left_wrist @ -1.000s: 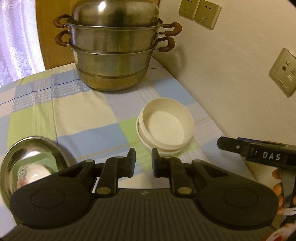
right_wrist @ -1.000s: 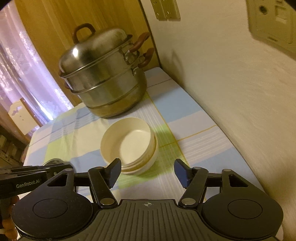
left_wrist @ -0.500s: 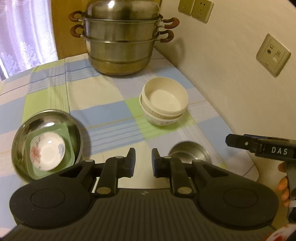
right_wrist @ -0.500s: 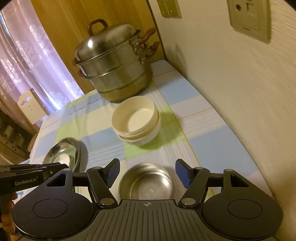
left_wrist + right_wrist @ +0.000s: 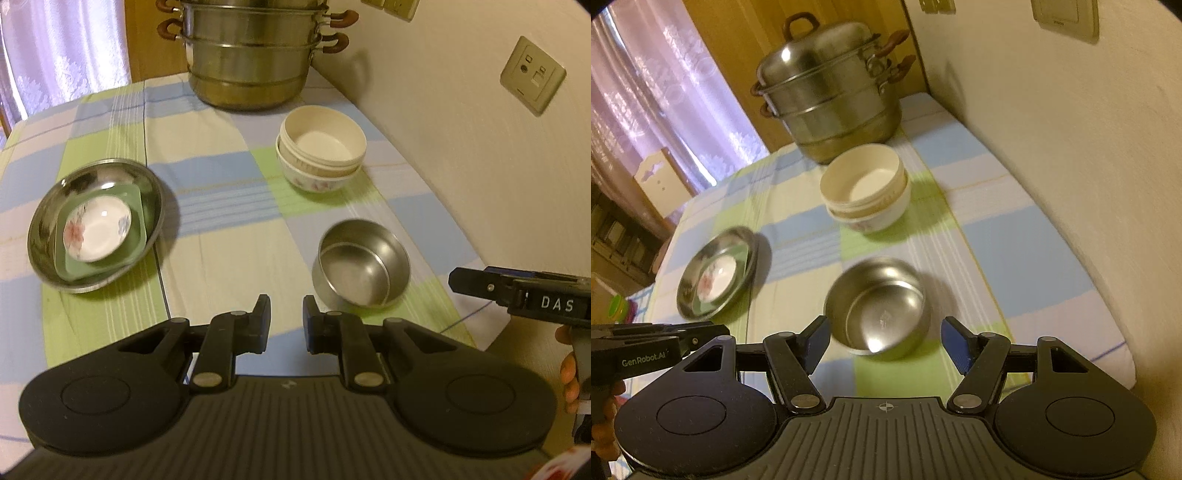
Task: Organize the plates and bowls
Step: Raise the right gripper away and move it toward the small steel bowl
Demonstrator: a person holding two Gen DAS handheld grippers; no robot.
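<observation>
Left wrist view takes in a checked tablecloth (image 5: 221, 236) with three groups of dishes. At the far edge stands a tiered steel steamer pot (image 5: 251, 55), its lid cut off by the top of the frame. Just in front of it sits a stack of cream bowls (image 5: 321, 147) (the lowest one bears a floral print). Nearer, beside the wall, a small steel bowl (image 5: 360, 267) rests upright on a green check, well apart from the stack. To the left lies a wide steel basin (image 5: 96, 225) holding a green square dish (image 5: 135, 225) and, on that, a white flowered saucer (image 5: 98, 232).

The left gripper (image 5: 286, 325) hangs over the cloth with only a narrow gap between its fingers and nothing in them. From the right wrist view, the right gripper (image 5: 884, 343) is spread wide and empty, its blue pads flanking the near side of the steel bowl (image 5: 877, 304) without touching it. Nothing stands between that gripper and the bowl.

Motion blur softens the bowl's rim in both views. The basin (image 5: 716, 273) is seen edge-on from the right, so its contents are hard to make out. A curtain (image 5: 676, 96) fills the far left.
</observation>
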